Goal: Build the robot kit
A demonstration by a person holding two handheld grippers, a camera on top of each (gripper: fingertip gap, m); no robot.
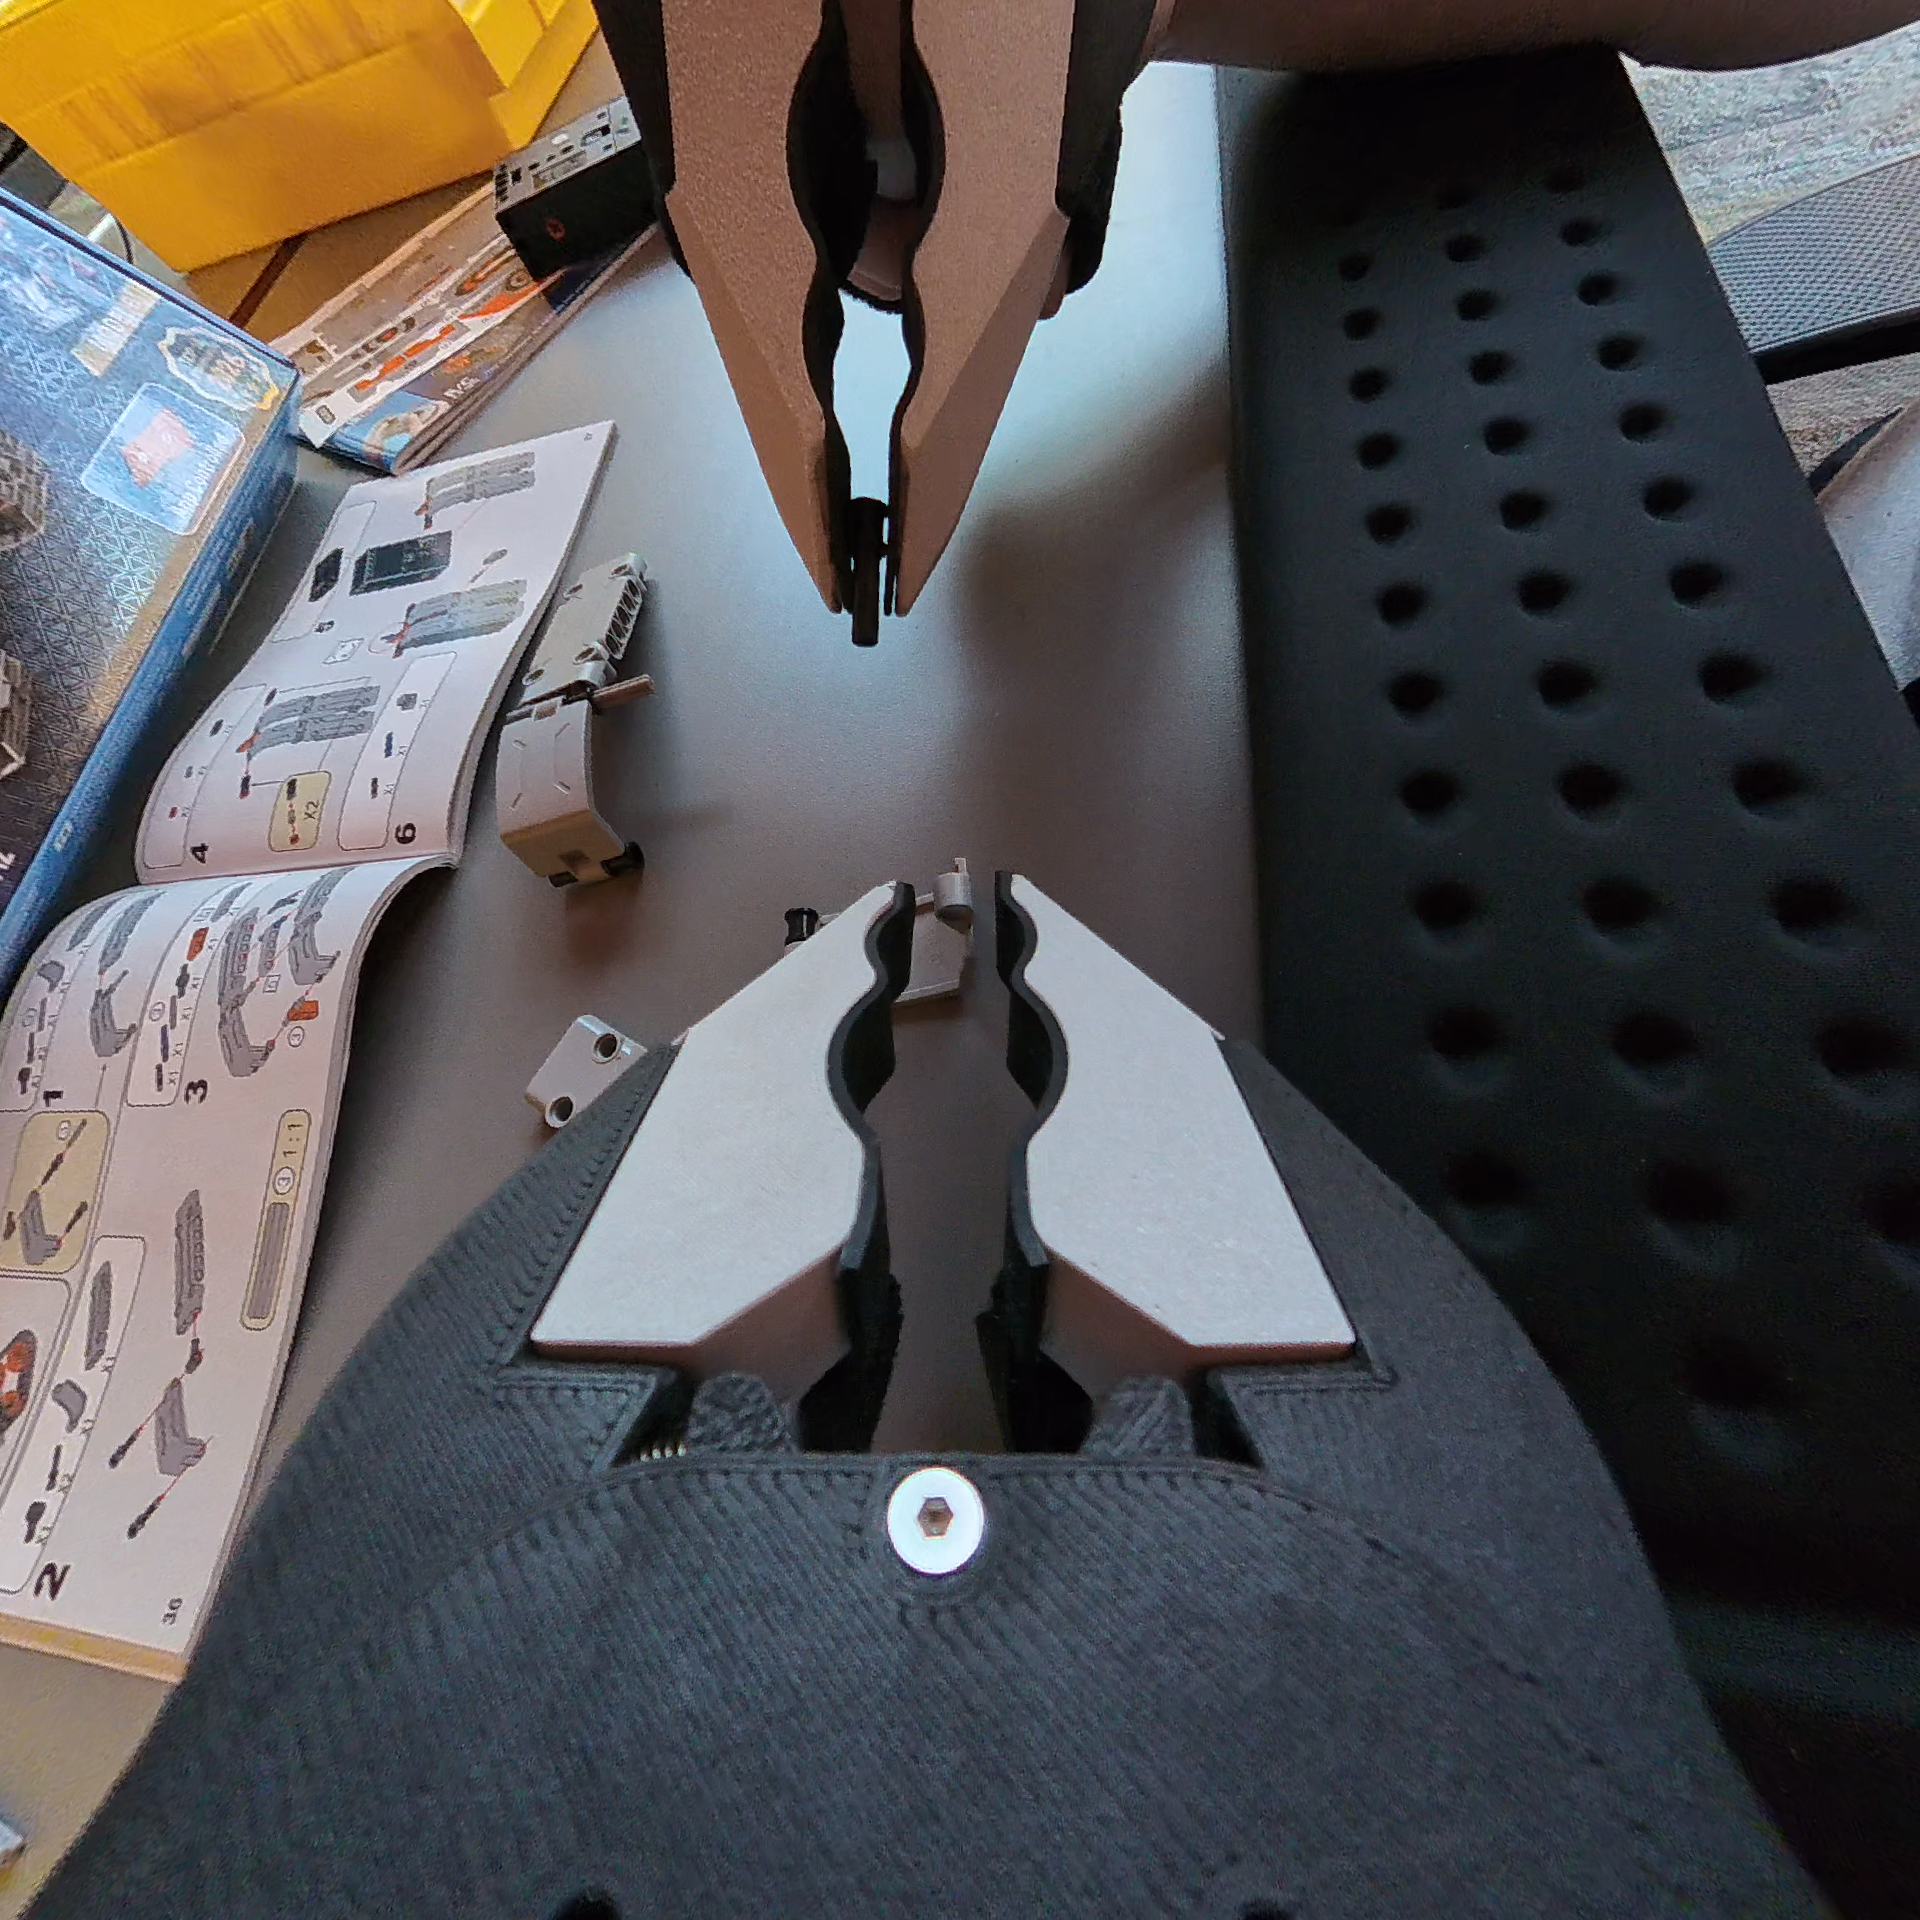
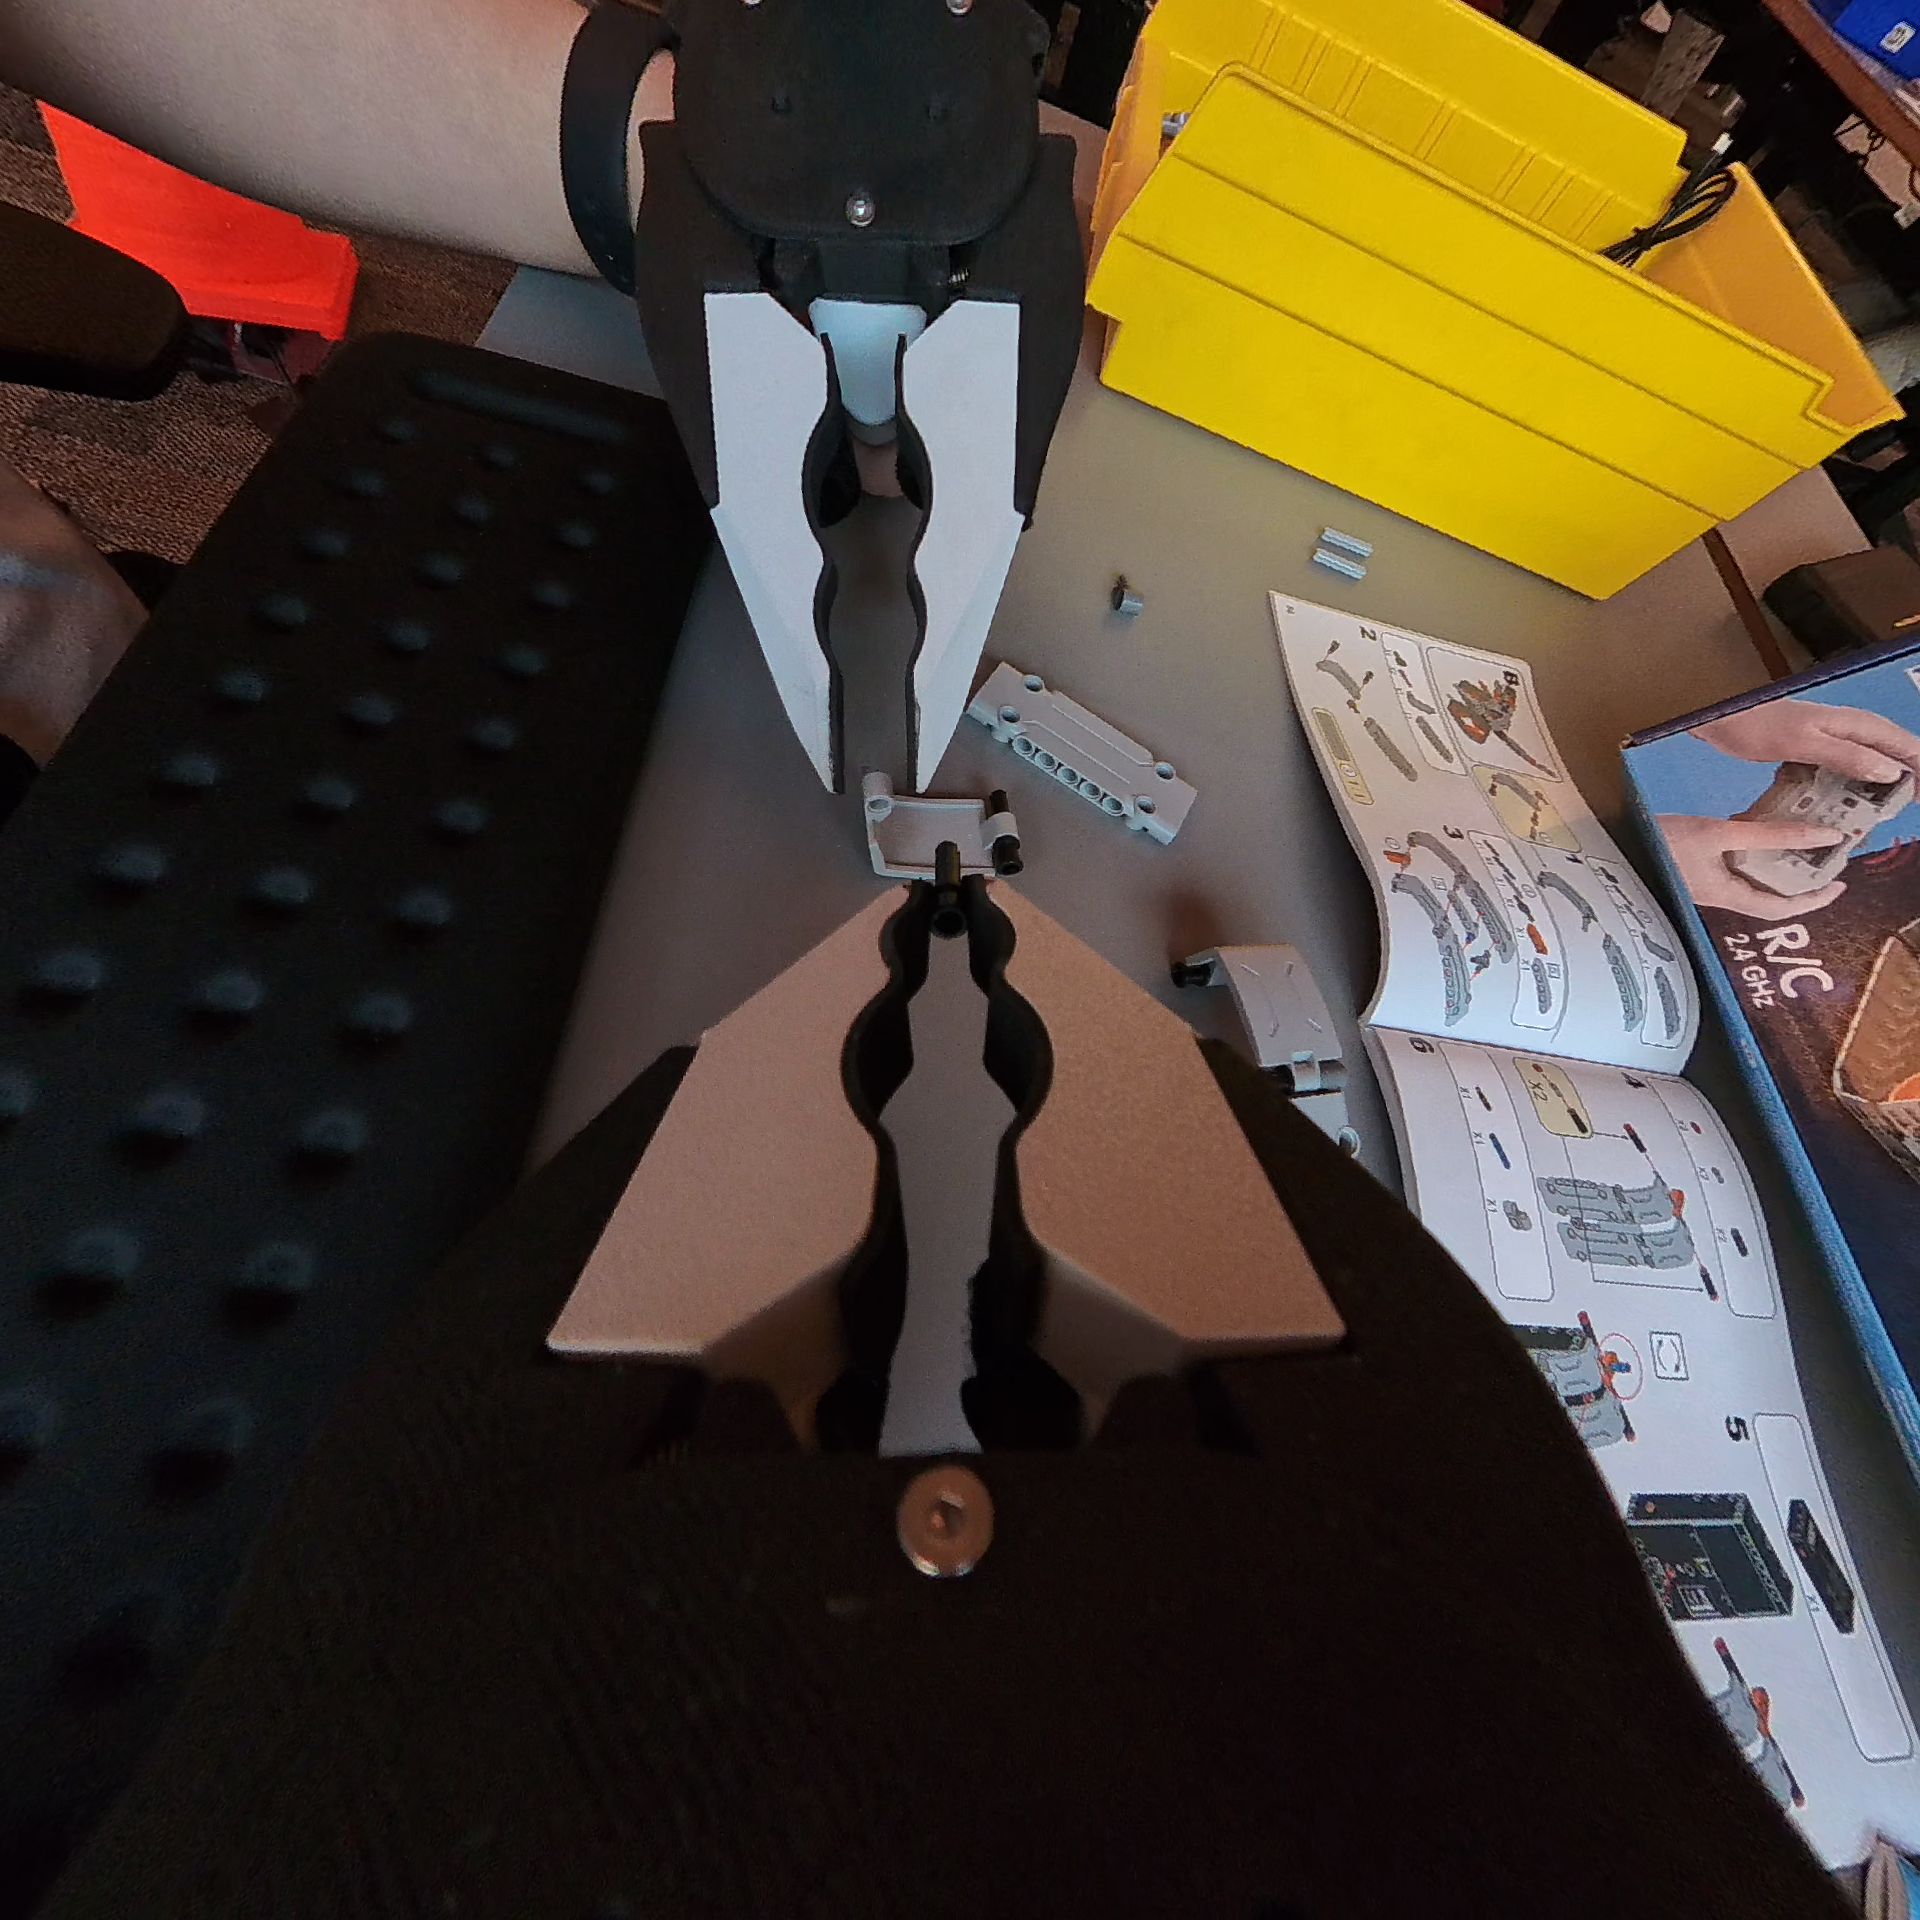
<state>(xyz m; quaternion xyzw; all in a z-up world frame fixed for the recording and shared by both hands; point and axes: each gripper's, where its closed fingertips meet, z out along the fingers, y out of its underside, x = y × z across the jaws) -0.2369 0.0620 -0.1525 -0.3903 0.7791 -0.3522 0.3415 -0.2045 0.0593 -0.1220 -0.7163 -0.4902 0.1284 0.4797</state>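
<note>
My left gripper [image 1: 951, 888] is open, its tips standing on either side of one end of a small grey panel piece [image 1: 940, 971] that lies on the grey table [image 1: 1091, 675]. In the right wrist view the left gripper [image 2: 876, 779] comes in from the top, just over that panel [image 2: 925, 831]. My right gripper [image 2: 943, 914] is shut on a short black pin [image 2: 945, 883], held close to the panel's near edge. In the left wrist view the right gripper [image 1: 865, 597] points down with the pin [image 1: 864, 592] sticking out of its tips.
Loose grey parts lie around: a long holed panel [image 2: 1081, 753], a curved panel [image 1: 551, 769], a small connector [image 1: 582, 1065]. An open instruction booklet [image 2: 1507, 935] and a blue box [image 2: 1818, 935] lie on one side with yellow bins [image 2: 1455, 312] behind; a black dimpled pad [image 2: 312, 831] lies opposite. Spacing between my two grippers at the tips: around 5 cm.
</note>
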